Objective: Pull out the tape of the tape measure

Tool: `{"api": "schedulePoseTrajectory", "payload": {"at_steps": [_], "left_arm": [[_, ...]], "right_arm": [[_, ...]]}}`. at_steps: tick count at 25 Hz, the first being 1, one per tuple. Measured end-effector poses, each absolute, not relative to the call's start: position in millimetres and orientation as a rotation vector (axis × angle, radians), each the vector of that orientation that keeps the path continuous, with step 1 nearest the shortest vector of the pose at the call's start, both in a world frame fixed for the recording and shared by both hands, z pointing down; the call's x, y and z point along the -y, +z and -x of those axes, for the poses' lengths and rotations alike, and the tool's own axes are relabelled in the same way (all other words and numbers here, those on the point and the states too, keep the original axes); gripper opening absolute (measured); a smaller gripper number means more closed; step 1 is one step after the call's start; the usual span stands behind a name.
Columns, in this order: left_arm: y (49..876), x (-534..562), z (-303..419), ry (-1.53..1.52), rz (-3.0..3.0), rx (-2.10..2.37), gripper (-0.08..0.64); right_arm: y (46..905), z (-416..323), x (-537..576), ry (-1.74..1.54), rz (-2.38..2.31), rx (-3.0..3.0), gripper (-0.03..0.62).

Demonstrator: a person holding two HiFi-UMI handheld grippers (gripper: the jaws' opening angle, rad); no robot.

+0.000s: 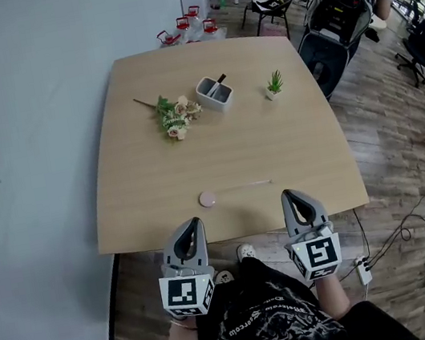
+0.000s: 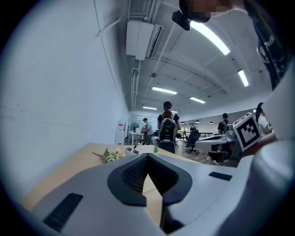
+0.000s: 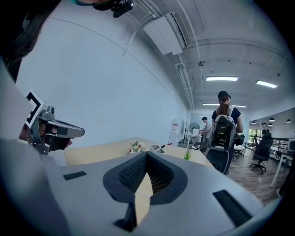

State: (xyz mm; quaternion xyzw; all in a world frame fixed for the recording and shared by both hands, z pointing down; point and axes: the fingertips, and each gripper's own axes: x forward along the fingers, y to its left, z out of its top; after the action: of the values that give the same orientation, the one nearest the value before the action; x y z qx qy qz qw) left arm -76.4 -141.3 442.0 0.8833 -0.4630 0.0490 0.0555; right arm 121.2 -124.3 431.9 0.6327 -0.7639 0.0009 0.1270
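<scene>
A small round pink tape measure (image 1: pixel 207 199) lies on the wooden table (image 1: pixel 156 175) near its front edge. A thin strip of tape (image 1: pixel 244 186) runs from it to the right. My left gripper (image 1: pixel 196 222) hangs at the front edge, just short of the tape measure and a little to its left. Its jaws are shut with nothing between them (image 2: pixel 147 156). My right gripper (image 1: pixel 287 193) sits at the front edge to the right of the tape's end, also shut and empty (image 3: pixel 146 154). The tape measure is hidden in both gripper views.
Artificial flowers (image 1: pixel 175 116), a grey holder (image 1: pixel 214 93) and a small potted plant (image 1: pixel 274 83) stand at the table's far half. Red-topped items (image 1: pixel 187 27) sit beyond the far edge. A wall runs along the left. People and chairs are at the back right; a power strip (image 1: pixel 363 270) lies on the floor.
</scene>
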Motion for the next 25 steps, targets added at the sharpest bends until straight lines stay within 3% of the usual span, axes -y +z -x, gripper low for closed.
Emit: {"api": "schedulePoseTrajectory", "payload": {"at_steps": [25], "left_arm": [[451.5, 169.6, 71.0, 0.185, -2.631, 1.439, 0.006]], "right_arm": [[449.9, -134.5, 153.3, 0.003, -1.779, 2.209, 0.011]]}}
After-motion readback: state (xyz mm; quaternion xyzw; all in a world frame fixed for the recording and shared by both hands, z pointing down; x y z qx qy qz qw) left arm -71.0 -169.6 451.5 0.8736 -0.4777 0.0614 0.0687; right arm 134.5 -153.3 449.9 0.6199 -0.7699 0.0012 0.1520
